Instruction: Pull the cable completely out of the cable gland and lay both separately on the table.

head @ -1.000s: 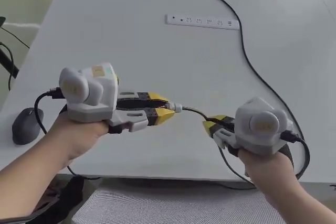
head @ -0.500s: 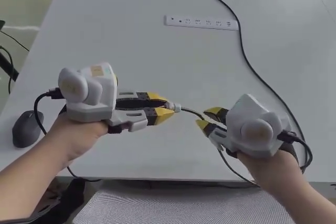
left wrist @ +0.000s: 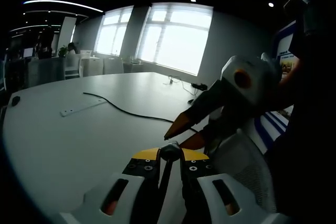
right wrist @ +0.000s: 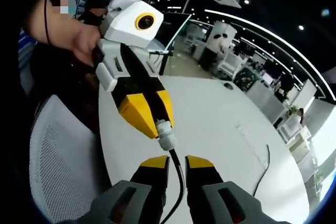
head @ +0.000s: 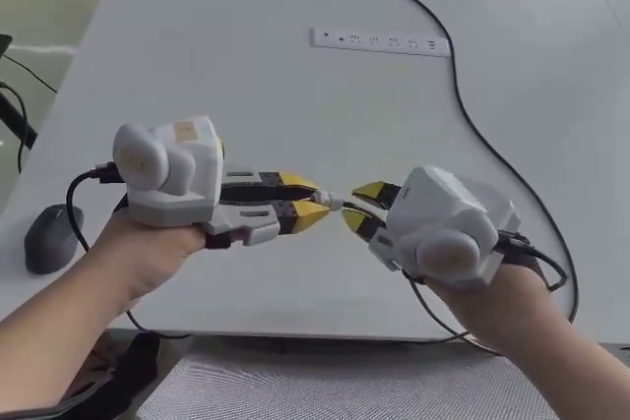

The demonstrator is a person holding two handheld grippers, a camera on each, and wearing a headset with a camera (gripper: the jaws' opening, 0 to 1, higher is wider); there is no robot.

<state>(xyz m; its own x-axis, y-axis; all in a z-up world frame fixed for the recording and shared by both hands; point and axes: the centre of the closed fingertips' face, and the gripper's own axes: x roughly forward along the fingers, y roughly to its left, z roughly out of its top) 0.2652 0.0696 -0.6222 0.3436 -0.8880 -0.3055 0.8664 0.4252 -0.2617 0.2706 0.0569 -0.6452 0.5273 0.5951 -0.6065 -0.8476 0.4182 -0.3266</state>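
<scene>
The left claw (head: pixel 317 201) is clamped on the gland (head: pixel 333 204). The right claw (head: pixel 364 207) is apart, straddling the cable (right wrist: pixel 179 171) just beside it.

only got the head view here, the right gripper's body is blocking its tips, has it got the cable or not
Observer: No. In the right gripper view the right gripper is open, and the black cable runs through the gap between its jaws, unclamped.
Operator: ok and is the cable out of the gland yet
Observer: Not yet. The cable enters the white cable gland just ahead of those tips.
Operator: left one holding it ok
Observer: Yes. The left gripper view shows the left gripper shut on the cable gland at its yellow tips.
</scene>
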